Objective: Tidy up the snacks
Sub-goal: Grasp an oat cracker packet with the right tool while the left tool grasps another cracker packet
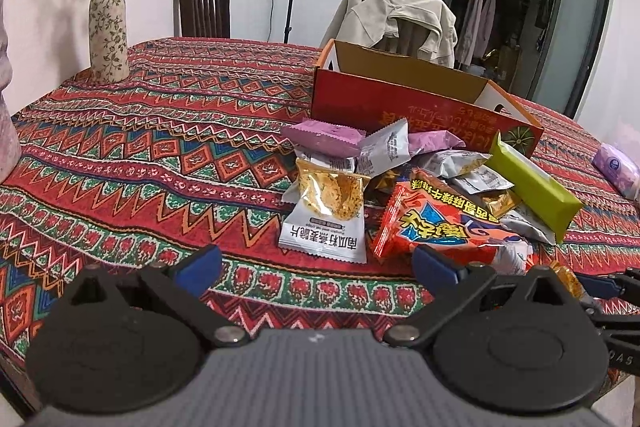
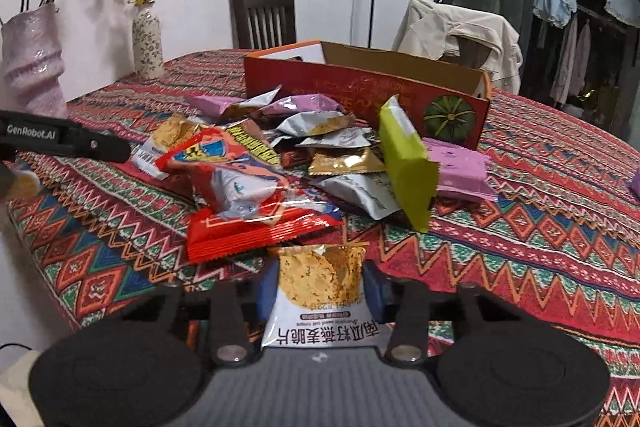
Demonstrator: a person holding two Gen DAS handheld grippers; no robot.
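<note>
got my right gripper (image 2: 318, 281) pinching a white oat-crisp snack packet (image 2: 320, 291) off the pile so it can go in the red cardboard box (image 2: 360, 87) straight ahead, while my left gripper (image 1: 316, 259) hangs wide open short of another white packet (image 1: 326, 211).

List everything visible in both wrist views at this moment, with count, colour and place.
cardboard box: one, red and orange, open, behind the pile
snack pile: many mixed packets, table centre
red packet: one, front of pile
green packet: one, right of pile
oat crisp packet: one, white and gold, between the right fingers
tablecloth: one, red patterned
floral vase: one, far left
pink vase: one, left edge
chairs: two, beyond table; one draped with a beige jacket
left gripper: open, empty
right gripper: shut on packet
</note>
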